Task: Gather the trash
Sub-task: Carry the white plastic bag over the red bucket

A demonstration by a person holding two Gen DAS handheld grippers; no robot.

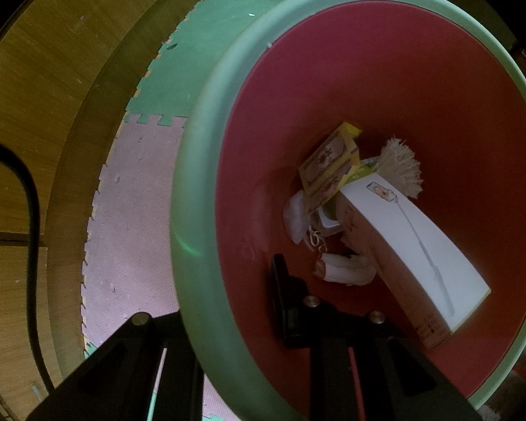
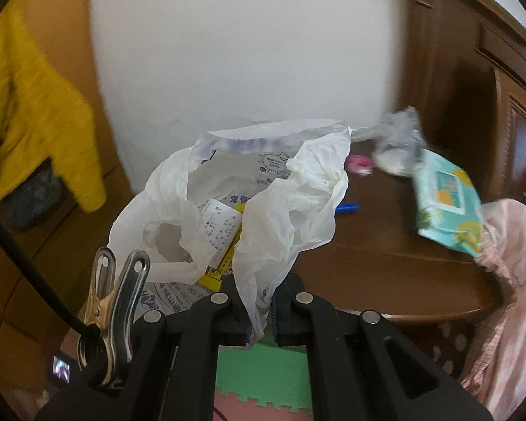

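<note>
1. Presently a white plastic bag (image 2: 248, 193) stuffed with paper scraps is held pinched in the right gripper (image 2: 261, 319), whose jaws are clenched on a fold of the film; the bag hangs in front of a brown table (image 2: 385, 245).
2. Meanwhile the rim of a bin (image 1: 192, 189), green outside and red inside, is clamped by the left gripper (image 1: 238, 343), one finger outside the wall and one inside, so the bin is kept steady with its mouth facing the camera.
3. The step in hand is judged to be the carrying of the bag toward the bin; the bag is not yet over the opening.
4. The next move is judged to call for the bag being brought above the bin's mouth and the right jaws being released only once the load is clear of the rim, since loose film may snag on the fingers.
5. Inside the bin are counted: one white box (image 1: 413, 245), one yellow carton (image 1: 329, 172), one straw-coloured tuft (image 1: 401, 168), and a few pale crumpled scraps whose number cannot be told.
6. Left on the table are counted: one teal wipes pack (image 2: 445, 200), one crumpled clear wrapper (image 2: 396, 140), one pink item (image 2: 359, 165), one blue item (image 2: 348, 207).
7. On the floor, green and pink foam mats (image 1: 150, 231) are seen beneath the bin.
</note>
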